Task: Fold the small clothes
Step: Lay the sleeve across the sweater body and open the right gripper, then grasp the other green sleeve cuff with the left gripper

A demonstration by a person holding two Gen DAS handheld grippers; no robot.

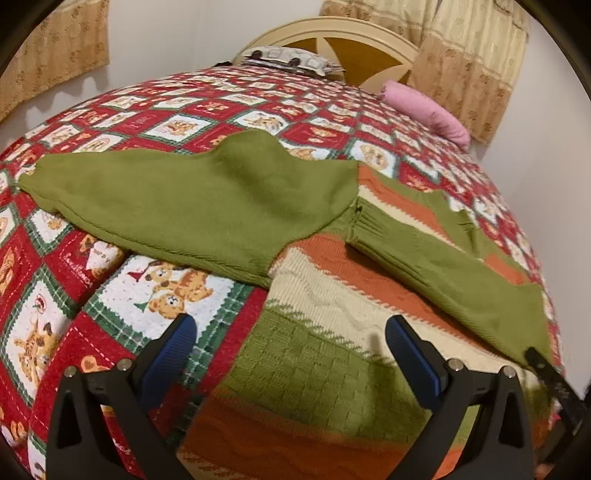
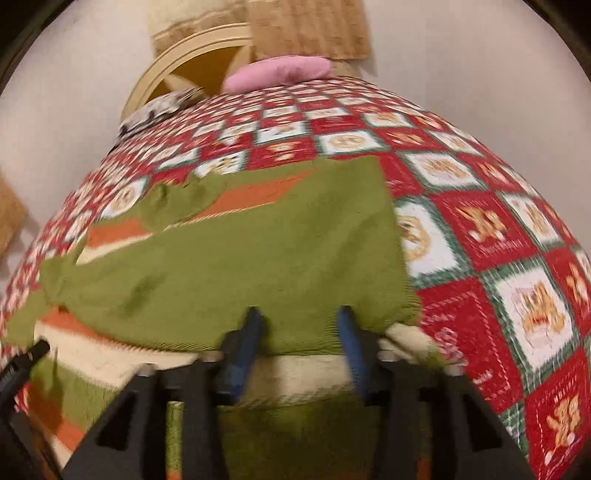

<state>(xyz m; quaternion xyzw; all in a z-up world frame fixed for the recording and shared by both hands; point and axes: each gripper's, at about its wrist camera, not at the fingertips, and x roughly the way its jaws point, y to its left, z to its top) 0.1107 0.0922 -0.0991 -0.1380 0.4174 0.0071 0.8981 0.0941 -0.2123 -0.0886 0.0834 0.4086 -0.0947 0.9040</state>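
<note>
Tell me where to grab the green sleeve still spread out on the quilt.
Grip the long green knitted sleeve at its narrow cuff end, coming from its outer side with the left gripper. That end lies flat and free on the red patchwork quilt, so it probably lifts and folds across the striped sweater body easily.

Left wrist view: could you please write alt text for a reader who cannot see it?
A small green, orange and cream knitted sweater lies on a bed's red patchwork quilt, one green sleeve spread out left and the other sleeve folded across the body. The left claw hangs open and empty in the foreground. A pink pillow lies near the headboard.
</note>
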